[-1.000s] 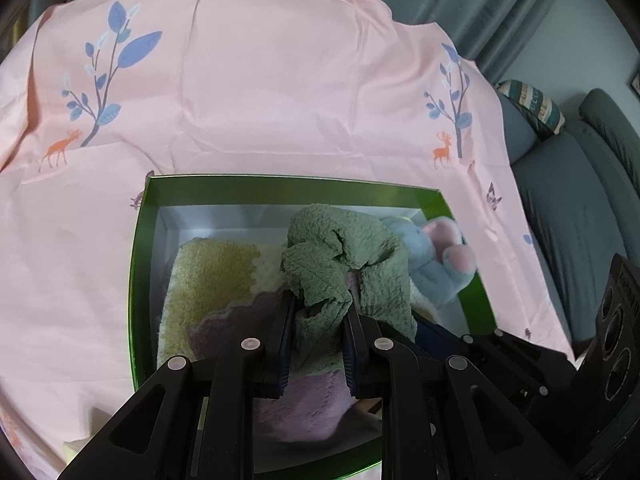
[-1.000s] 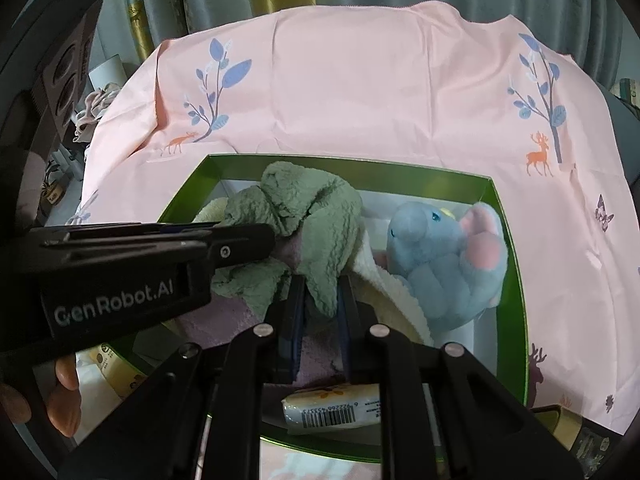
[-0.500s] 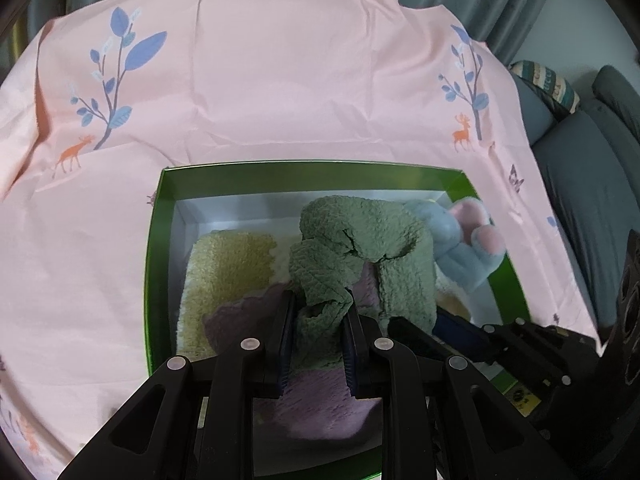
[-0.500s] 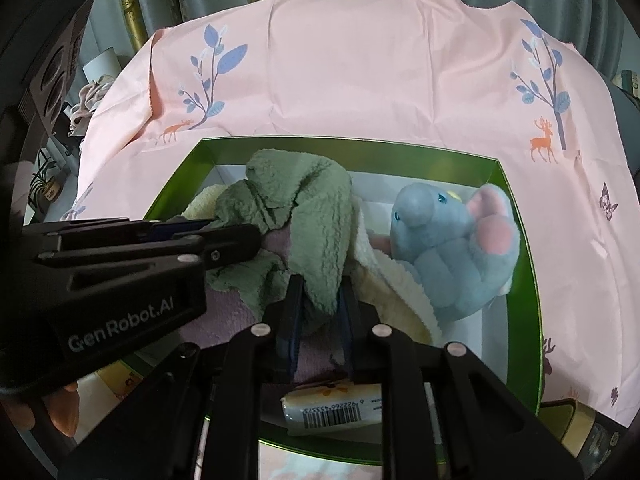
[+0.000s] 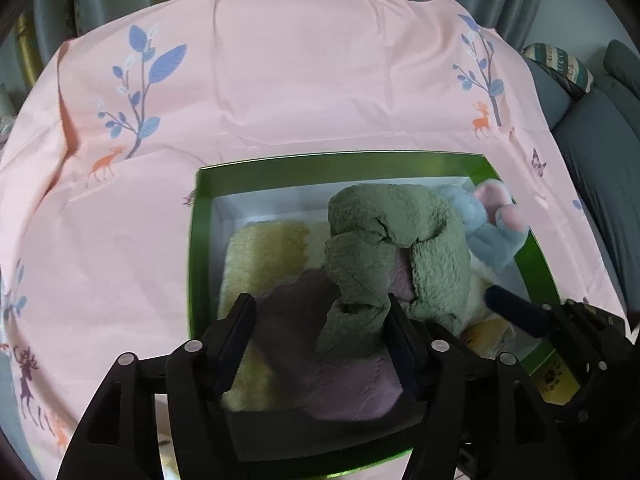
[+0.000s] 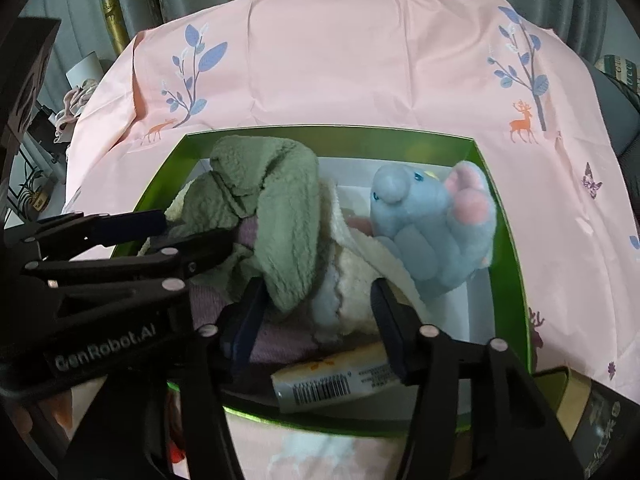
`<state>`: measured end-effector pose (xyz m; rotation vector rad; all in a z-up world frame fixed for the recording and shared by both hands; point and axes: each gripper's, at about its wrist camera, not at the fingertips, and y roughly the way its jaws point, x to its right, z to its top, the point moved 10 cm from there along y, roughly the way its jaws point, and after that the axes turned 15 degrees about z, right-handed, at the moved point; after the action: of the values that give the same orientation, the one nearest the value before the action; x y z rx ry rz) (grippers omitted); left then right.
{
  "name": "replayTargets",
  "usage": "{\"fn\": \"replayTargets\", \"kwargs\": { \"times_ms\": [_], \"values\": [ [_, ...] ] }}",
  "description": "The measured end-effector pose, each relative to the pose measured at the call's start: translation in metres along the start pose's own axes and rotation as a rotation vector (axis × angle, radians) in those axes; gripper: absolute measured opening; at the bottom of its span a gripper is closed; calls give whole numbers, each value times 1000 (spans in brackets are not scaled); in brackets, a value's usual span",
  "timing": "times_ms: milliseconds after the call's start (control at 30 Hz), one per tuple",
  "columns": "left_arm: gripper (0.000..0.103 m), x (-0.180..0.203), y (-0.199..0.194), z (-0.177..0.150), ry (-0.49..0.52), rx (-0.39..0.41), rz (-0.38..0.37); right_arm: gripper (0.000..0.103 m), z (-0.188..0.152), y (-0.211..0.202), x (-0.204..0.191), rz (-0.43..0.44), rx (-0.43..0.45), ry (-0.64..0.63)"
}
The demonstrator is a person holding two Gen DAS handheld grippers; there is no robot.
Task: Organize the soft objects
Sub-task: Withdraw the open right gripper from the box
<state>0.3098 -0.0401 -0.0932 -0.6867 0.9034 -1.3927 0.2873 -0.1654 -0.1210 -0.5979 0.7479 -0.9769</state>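
In the box (image 5: 200, 240), claws newly apart

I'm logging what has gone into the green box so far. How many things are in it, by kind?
Fleece cloths: 3, namely the green cloth, the purple cloth and the cream-yellow cloth
Plush toys: 1, the blue plush toy
Barcoded packets: 1, the packet
Total: 5
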Motion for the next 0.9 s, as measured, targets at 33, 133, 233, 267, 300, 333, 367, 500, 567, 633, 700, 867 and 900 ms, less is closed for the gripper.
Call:
{"fn": "replayTargets", "kwargs": {
  "times_ms": [33, 133, 233, 267, 300, 333, 367, 500, 567, 633, 700, 867, 900],
  "values": [
    [75, -3, -2, -1, -2, 2, 11, 58, -1, -3, 0, -4, 3, -2],
    [82, -9, -8, -3, -4, 9, 28, 60, -6, -13, 1, -11, 17, -2],
    [82, -13, -15, -8, -5, 5, 40, 69, -10, -23, 1, -16, 30, -1],
    [82, -14, -17, -9, -5, 5, 44, 74, -11, -27, 1, -20, 37, 1],
    [83, -15, -20, -11, -6, 7, 46, 78, -12, -32, 0, -24, 45, 3],
    [84, -16, -23, -13, -6, 8, 49, 79, -14, -36, 0, -28, 52, 4],
    [86, -17, -27, -15, -6, 10, 48, 83, -15, -40, -1, -30, 58, 4],
    [93, -19, -42, -25, -8, 19, 49, 88, -20, -61, -8, -40, 86, -18],
    [93, -20, -49, -29, -11, 28, 53, 89, -24, -72, -13, -47, 98, -31],
    [93, -21, -57, -35, -17, 36, 51, 90, -28, -80, -18, -41, 107, -36],
    [93, -23, -65, -40, -22, 44, 49, 92, -32, -89, -22, -35, 119, -40],
    [94, -26, -89, -53, -28, 85, 49, 94, -43, -112, -37, -22, 148, -64],
    [94, -27, -92, -55, -31, 92, 47, 94, -45, -116, -40, -18, 153, -68]
  ]
}}
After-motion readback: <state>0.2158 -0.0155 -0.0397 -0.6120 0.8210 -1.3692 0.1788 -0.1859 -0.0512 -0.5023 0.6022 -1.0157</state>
